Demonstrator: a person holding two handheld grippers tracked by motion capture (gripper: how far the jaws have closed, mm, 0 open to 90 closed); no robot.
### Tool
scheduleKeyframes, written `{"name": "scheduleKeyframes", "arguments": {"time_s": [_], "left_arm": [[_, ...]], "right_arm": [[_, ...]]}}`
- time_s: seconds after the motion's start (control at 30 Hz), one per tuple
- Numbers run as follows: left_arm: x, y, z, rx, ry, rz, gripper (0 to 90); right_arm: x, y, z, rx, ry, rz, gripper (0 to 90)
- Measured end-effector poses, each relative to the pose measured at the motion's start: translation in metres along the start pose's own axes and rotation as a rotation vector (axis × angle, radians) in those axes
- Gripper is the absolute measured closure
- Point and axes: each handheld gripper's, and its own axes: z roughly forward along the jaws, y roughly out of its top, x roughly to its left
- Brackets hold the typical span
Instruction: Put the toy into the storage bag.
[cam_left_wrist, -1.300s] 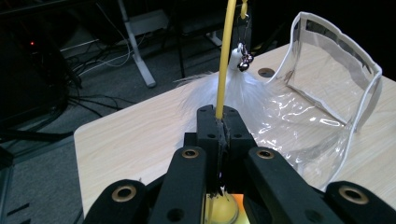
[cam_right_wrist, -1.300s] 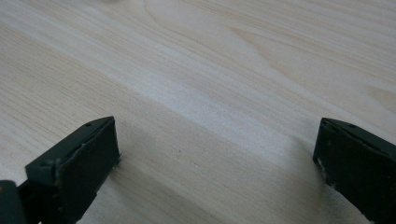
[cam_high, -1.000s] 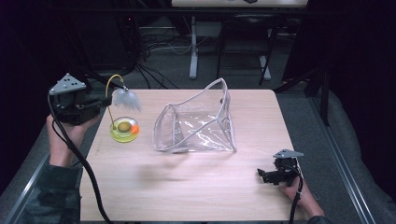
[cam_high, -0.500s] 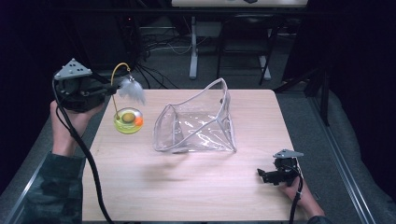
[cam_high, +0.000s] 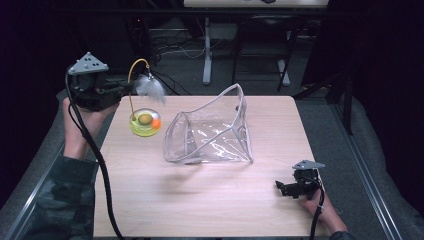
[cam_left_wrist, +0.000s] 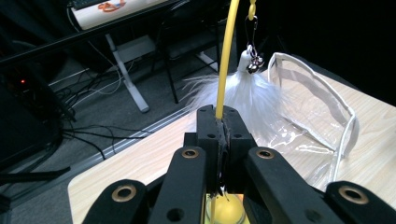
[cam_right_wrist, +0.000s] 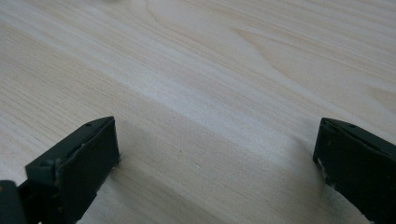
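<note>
As the high view shows, the left gripper (cam_high: 120, 90) lifts the cat toy (cam_high: 144, 107) beside the clear pouch (cam_high: 210, 132); it looks light and springy. In the left gripper view, the jaws pinch its yellow wire (cam_left_wrist: 225, 60), a good hold. In the right gripper view, the jaws stand apart over the table (cam_right_wrist: 224, 70).

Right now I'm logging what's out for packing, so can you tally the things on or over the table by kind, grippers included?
Cat toy (yellow base and wire, white feather tuft): 1
Clear plastic pouch: 1
Grippers: 2, the left gripper shut on the toy's wire, the right gripper open low over the table
Total: 4
</note>
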Motion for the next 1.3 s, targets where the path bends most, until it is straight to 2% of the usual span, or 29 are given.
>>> {"name": "scheduleKeyframes", "arguments": {"time_s": [0.73, 1.3], "left_arm": [[-0.018, 0.021, 0.023, 0.015, -0.058, 0.052, 88.4], [-0.034, 0.026, 0.049, 0.033, -0.115, 0.069, 88.4]], "right_arm": [[0.0, 0.0, 0.0, -0.003, 0.0, -0.002, 0.0], [0.0, 0.0, 0.0, -0.004, -0.001, -0.001, 0.0]]}}
